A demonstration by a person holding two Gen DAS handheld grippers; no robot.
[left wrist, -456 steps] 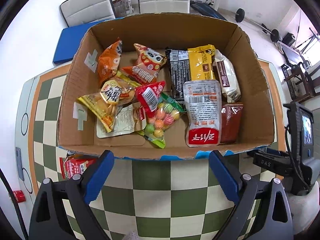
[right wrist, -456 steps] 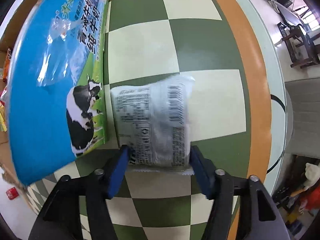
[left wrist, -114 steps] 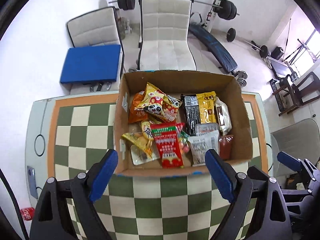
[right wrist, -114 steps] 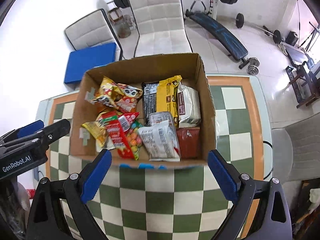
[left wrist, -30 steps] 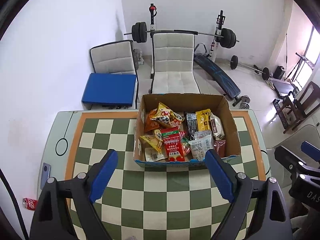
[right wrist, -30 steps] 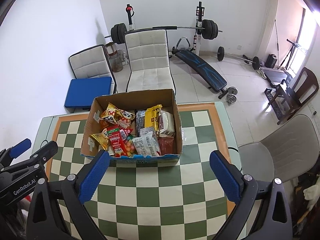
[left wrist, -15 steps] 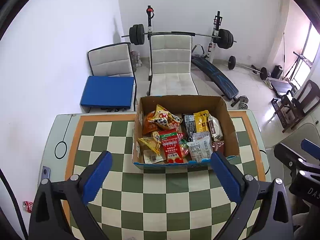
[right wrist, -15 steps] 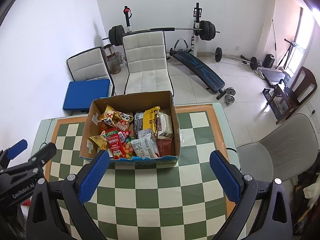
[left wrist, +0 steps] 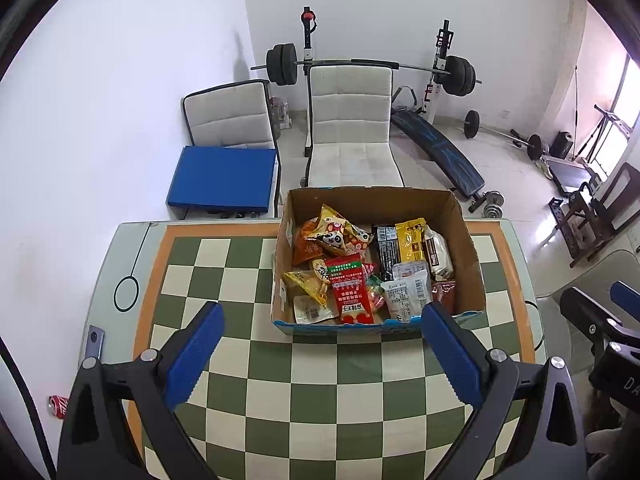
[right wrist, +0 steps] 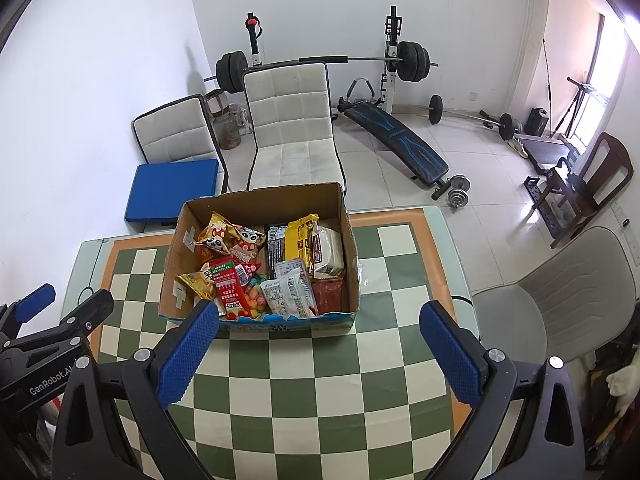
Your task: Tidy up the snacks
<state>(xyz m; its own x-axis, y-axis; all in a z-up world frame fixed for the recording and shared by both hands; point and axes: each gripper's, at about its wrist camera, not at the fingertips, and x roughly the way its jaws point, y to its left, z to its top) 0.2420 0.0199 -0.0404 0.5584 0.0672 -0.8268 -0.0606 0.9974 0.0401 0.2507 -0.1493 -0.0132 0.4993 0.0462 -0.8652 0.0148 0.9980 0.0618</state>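
An open cardboard box (left wrist: 468,248) stands at the far side of the green and cream checkered table (left wrist: 320,392). It holds several snack packets: a red packet (left wrist: 348,292), orange panda bags (left wrist: 332,236), a yellow packet (left wrist: 410,244) and white packets (left wrist: 406,294). The box also shows in the right wrist view (right wrist: 350,248). My left gripper (left wrist: 320,346) is open and empty, high above the table's near side. My right gripper (right wrist: 318,342) is open and empty, likewise well back from the box.
Two white chairs (left wrist: 348,128), one with a blue cushion (left wrist: 224,178), stand behind the table. A weight bench and barbell rack (right wrist: 392,128) stand at the far wall. A grey chair (right wrist: 560,300) is at the table's right. A red can (left wrist: 58,405) lies on the floor at left.
Both grippers have drawn back and up from the box over the past seconds, so the box looks smaller. Both stay open and empty. The snacks have not moved.
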